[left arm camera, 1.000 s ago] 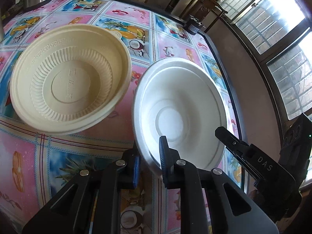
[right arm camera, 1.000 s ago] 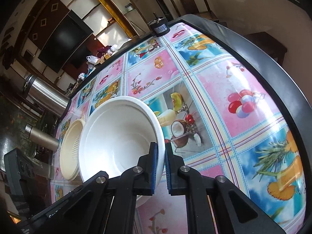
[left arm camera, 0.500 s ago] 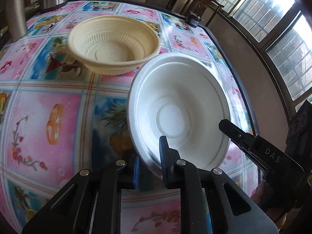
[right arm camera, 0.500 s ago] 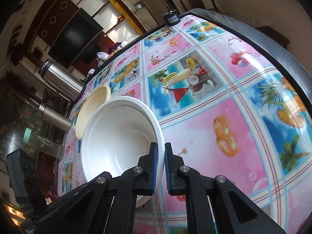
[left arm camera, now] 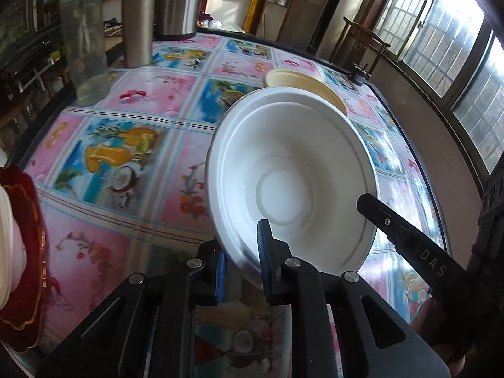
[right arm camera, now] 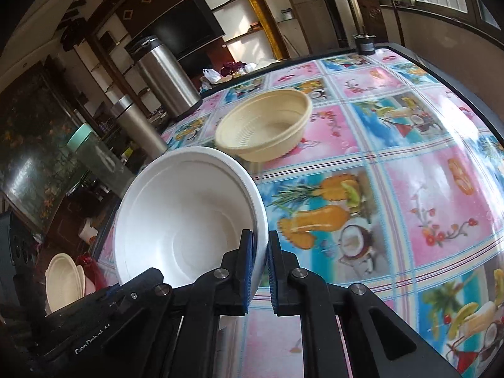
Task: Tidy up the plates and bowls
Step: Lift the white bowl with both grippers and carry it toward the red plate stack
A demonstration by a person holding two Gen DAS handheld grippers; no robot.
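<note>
Currently white bowl [left arm camera: 293, 182] held in air above table [left arm camera: 132, 170], tilted, both grippers clamped on its near rim: left gripper [left arm camera: 241, 267] with 1 finger inside, 1 outside; right gripper [right arm camera: 260, 271] likewise. Neither arm nearer; bowl lies straight ahead of both. Cream bowl [right arm camera: 267, 126] sits upright on table beyond white bowl, well apart. Stack of cream plates [right arm camera: 63, 277] low at left, off table edge. Judgement: likely destination is that stack, leftward.

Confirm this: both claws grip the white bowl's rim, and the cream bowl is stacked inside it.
Not quite. Both claws, left and right, grip the white bowl, but the cream bowl sits apart on the table, as the right wrist view shows.
</note>
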